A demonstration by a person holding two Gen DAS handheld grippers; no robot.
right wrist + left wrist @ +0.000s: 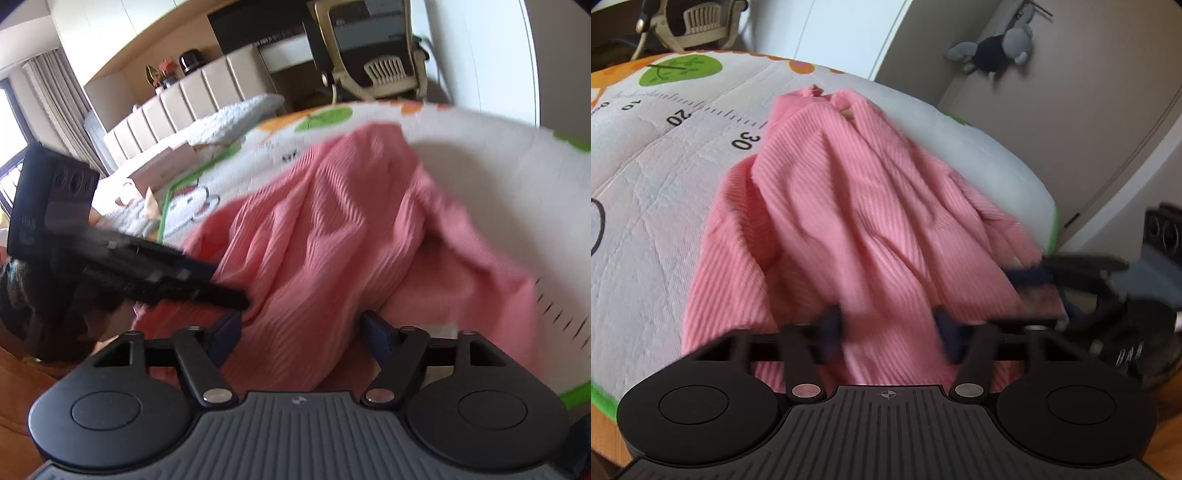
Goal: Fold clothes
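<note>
A pink ribbed garment (pixel 849 229) lies crumpled and bunched on a padded play mat (pixel 657 155) printed with a ruler scale. My left gripper (pixel 889 334) is at its near edge, jaws wide apart and open, with pink cloth running between the blue fingertips (pixel 830 328). In the right wrist view the same garment (pixel 332 240) fills the middle. There my right gripper (pixel 301 332) is also open, its pads (pixel 376 332) on either side of a fold of cloth. The left gripper (pixel 122 258) shows at the left, reaching to the garment's edge. Both views are blurred.
The mat's green border (pixel 576 395) runs by a wooden floor (pixel 605 432). A plush toy (pixel 997 48) hangs on the wall. An office chair (pixel 373 62), a bed with a padded headboard (pixel 177 99) and a box (pixel 162 170) stand beyond the mat.
</note>
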